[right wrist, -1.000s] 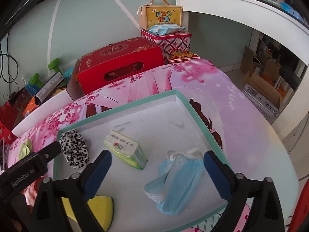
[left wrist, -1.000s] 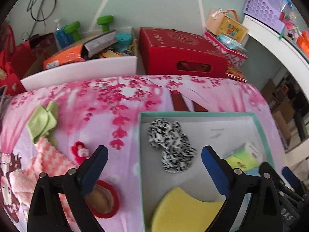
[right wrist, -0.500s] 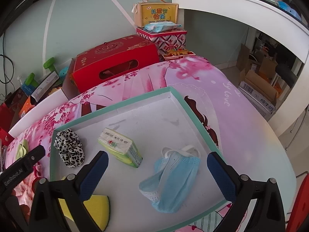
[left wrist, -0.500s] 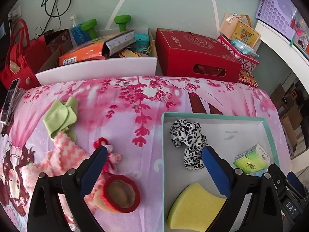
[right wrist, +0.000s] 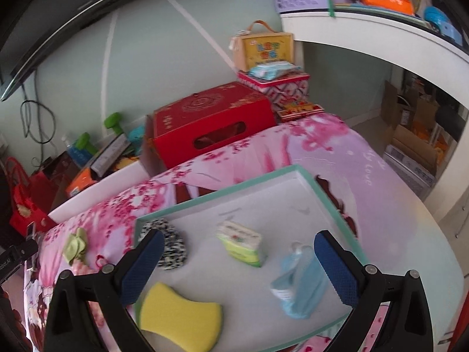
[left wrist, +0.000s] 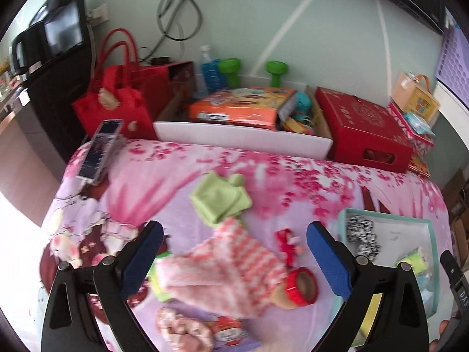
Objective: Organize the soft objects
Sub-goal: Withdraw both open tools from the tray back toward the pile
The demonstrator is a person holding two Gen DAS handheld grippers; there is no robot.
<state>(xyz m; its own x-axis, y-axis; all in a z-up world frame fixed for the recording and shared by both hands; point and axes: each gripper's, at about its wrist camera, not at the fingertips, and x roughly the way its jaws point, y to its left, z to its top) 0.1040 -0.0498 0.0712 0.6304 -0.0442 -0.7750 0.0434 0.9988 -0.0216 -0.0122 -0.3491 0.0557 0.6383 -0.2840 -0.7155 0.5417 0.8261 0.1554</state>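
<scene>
My left gripper (left wrist: 234,259) is open above a pink and white fluffy cloth (left wrist: 225,272) lying on the pink bedspread. A folded green cloth (left wrist: 219,198) lies just beyond it, a small red plush toy (left wrist: 285,243) to its right, and a red-rimmed cup (left wrist: 302,286) beside that. My right gripper (right wrist: 239,267) is open over the teal-rimmed white tray (right wrist: 304,173), which holds a leopard-print scrunchie (right wrist: 173,248), a green tissue pack (right wrist: 241,243), a blue face mask (right wrist: 300,284) and a yellow sponge (right wrist: 180,315). Neither gripper holds anything.
A phone (left wrist: 101,148) lies at the bed's far left. Behind the bed stand a white box (left wrist: 243,139) of books and toys, a red carton (left wrist: 363,130) and a red bag (left wrist: 117,102). A white shelf (right wrist: 381,38) overhangs the right side.
My left gripper has swung left, from over the tray to over the pink fluffy cloth. My right gripper has pulled back slightly over the tray. Both stayed open.
</scene>
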